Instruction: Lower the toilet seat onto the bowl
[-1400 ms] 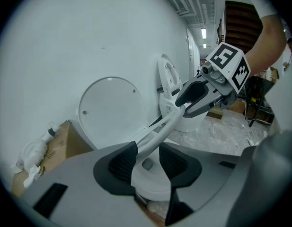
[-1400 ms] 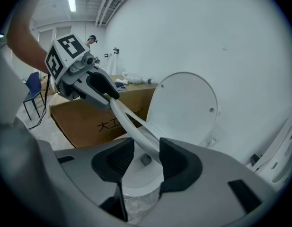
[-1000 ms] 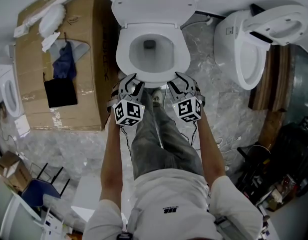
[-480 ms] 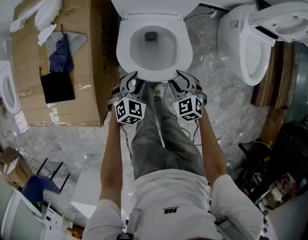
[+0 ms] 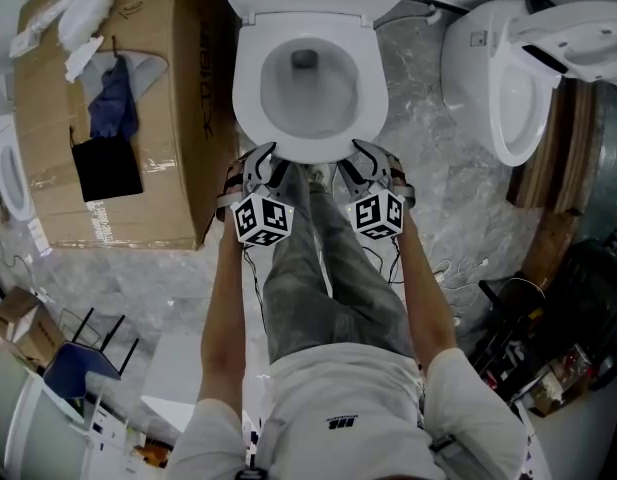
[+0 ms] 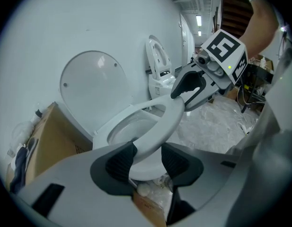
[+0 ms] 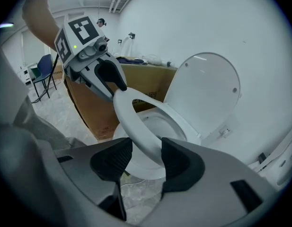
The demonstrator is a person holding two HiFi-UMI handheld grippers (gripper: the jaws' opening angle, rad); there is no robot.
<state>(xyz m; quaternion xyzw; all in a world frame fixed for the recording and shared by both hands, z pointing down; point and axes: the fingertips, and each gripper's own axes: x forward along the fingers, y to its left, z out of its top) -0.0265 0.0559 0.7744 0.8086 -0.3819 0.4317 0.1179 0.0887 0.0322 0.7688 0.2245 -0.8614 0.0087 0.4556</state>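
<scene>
Jaws of left gripper [image 6: 148, 156] (just been opening) straddle toilet seat [image 6: 168, 121]

Even, cool indoor light is seen in all three views. It is cast from ceiling strip lights [image 6: 199, 20], which are caught as small bright bars in the left gripper view and again at the top of the right gripper view. The white toilet seat [image 5: 246, 98] is rendered bright but not burnt out, and only soft shadows are thrown on the pale floor [image 5: 438, 208]. The lower right corner of the head view is left dim. Both gripper views are bent by wide-angle distortion and ringed by a black vignette. The nearest foreground is blurred, while the wall [image 6: 117, 18] is shown flat and featureless.
</scene>
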